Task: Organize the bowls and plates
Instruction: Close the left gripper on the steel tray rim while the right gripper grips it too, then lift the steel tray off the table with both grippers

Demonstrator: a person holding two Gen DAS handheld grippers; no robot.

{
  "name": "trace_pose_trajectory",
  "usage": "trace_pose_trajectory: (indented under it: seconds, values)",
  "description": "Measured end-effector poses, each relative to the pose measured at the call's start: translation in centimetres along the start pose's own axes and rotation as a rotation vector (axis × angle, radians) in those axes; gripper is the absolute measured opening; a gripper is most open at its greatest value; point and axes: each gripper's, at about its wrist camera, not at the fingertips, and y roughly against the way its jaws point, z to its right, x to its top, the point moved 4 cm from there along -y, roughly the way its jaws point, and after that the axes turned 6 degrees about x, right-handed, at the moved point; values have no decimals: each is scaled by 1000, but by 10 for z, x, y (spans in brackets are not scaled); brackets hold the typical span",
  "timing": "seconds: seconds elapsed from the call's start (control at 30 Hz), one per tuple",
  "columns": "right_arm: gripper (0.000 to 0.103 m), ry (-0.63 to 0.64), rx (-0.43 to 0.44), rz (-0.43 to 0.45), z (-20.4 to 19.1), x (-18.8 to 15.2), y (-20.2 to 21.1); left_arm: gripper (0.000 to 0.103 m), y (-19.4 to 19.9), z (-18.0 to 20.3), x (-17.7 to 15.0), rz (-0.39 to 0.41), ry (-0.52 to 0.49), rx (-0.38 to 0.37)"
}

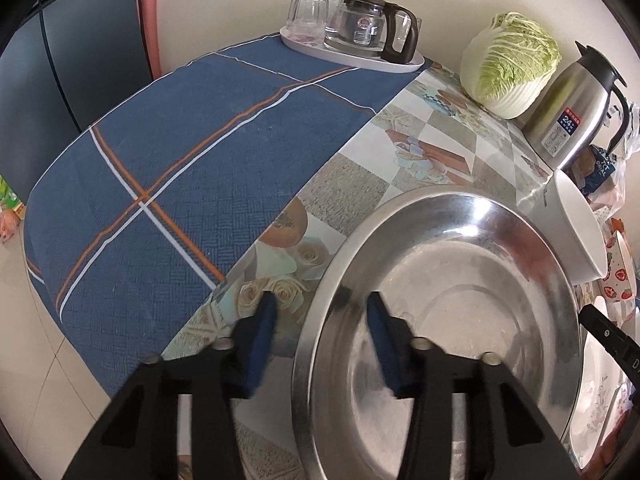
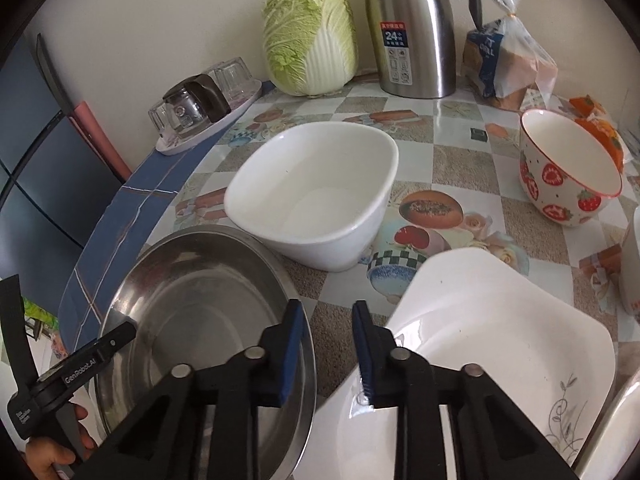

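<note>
On the counter [image 2: 472, 152], the steel plate [image 1: 460, 280] lies beside a white bowl [image 2: 316, 192]; the left hand-held gripper [image 1: 322, 310] straddles its left rim, the right hand-held gripper [image 2: 326, 316] its right rim, both sets of pads apart, not touching

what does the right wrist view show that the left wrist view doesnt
Only the right wrist view: the white square plate, the whole strawberry bowl, the bagged bread, and a person's hand holding the left gripper's body.

Only the left wrist view: most of the blue plaid cloth and the left gripper straddling the steel basin's near rim, pads not touching it.

Both: the steel basin, white bowl, cabbage, steel kettle, and glassware tray.
</note>
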Motion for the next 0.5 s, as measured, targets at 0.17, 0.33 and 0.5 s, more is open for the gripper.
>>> trace_pose_trajectory:
  seconds: [0.17, 0.33, 0.5]
  values:
    - [13, 14, 20, -1, -3, 0, -1, 32, -1, 5, 2, 2, -5, -15]
    - [8, 32, 49, -14, -7, -2, -3, 29, -1, 2, 4, -15, 4, -39]
    - [8, 64, 53, -17, -12, -6, -2, 29, 1, -6, 0, -21, 25, -50]
